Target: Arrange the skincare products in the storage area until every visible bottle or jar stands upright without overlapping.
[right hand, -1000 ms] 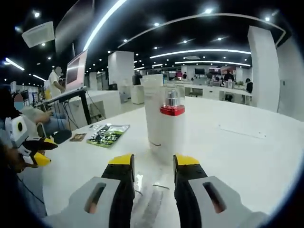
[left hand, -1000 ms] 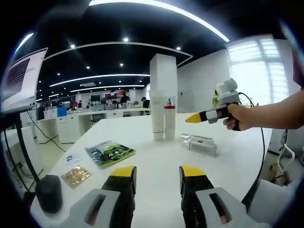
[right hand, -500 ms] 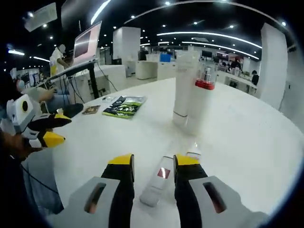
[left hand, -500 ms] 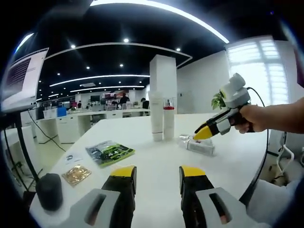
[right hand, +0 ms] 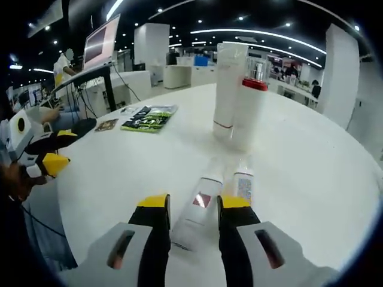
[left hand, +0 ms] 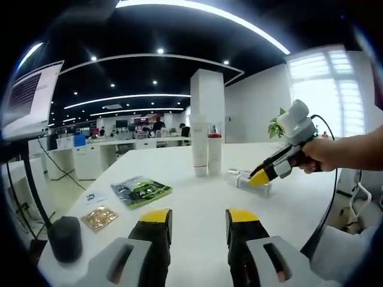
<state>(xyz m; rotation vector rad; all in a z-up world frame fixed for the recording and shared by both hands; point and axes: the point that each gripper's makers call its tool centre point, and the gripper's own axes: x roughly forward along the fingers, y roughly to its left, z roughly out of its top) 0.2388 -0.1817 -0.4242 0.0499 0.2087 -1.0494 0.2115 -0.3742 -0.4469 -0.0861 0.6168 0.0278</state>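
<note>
Bottles: two stand upright, two lie flat on the white bench [right hand: 311, 179]. In the right gripper view, the tall white bottle [right hand: 227, 89] and the red-collared pump bottle [right hand: 250, 110] stand touching or just beside each other near the middle of the bench. Closer to the camera, a lying tube with a red label [right hand: 200, 200] and a second lying bottle [right hand: 242, 185] rest side by side, apparently touching.

Right claw [right hand: 191, 209] is open, jaws straddling the near end of the red-label tube, holding nothing yet; I cannot tell whether the pads touch it. In the left gripper view, the same claw comes in from the right in a person's hand [left hand: 317, 156], its yellow tip down at the lying pair [left hand: 248, 179].

Left claw [left hand: 197, 220] is open and empty, hovering low over bare bench, well apart from the products. Green packet [left hand: 142, 191], small foil sachet [left hand: 99, 218] and dark round object [left hand: 64, 239] sit off to its left, not part of the job.

Handling guess: the tube looks light, smooth plastic, likely slippery and a bit squeezable, so grip mid-body across its narrow width, not the cap end, with gentle pressure. It may roll or nudge its neighbour when lifted. Stand it up clear of the upright pair; narrow base could tip.
</note>
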